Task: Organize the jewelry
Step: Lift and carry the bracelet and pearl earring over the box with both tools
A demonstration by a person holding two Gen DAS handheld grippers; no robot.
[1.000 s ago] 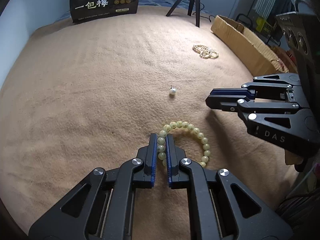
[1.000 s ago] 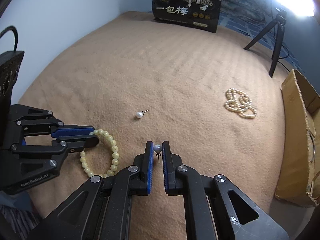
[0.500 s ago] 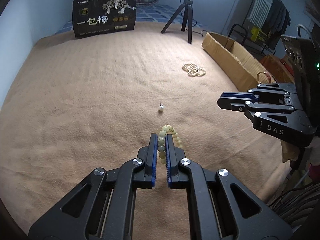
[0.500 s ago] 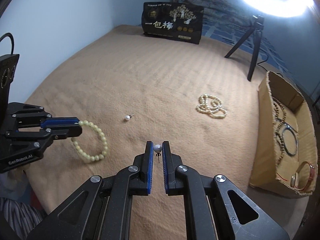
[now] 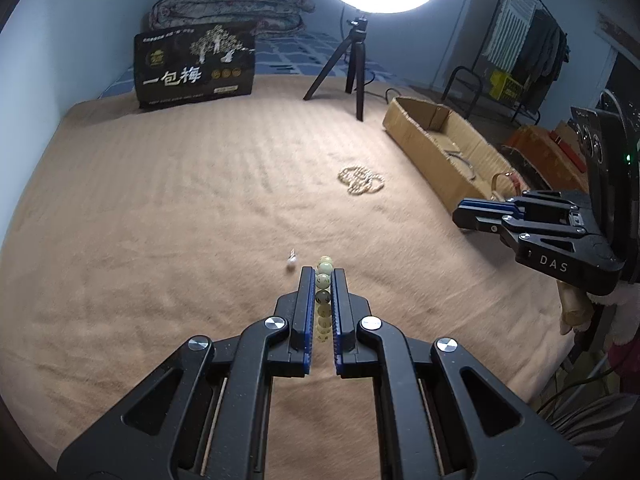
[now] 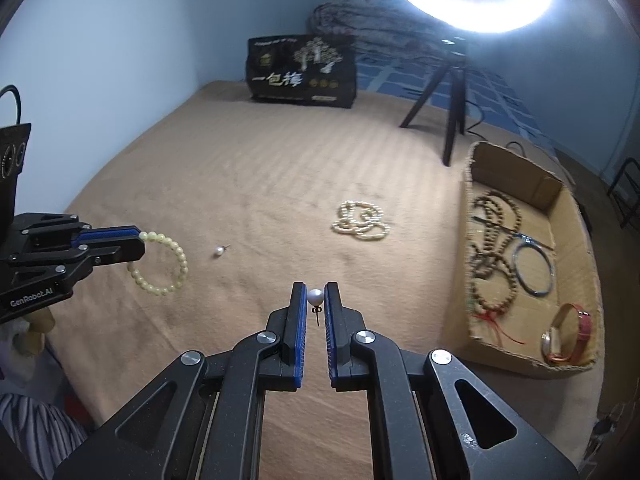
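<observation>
The left tongs (image 6: 138, 240) are clamped on a ring of smooth pale green round beads, the bracelet (image 6: 166, 262), which hangs clear above the fuzzy tan blanket (image 6: 260, 184). A loose pearl stud (image 6: 219, 251) lies just beyond. The right tongs (image 6: 315, 298) pinch a glossy pearl earring (image 6: 315, 297). Further right, a coiled pearl necklace (image 6: 361, 224), then a cardboard tray (image 6: 576, 216)
</observation>
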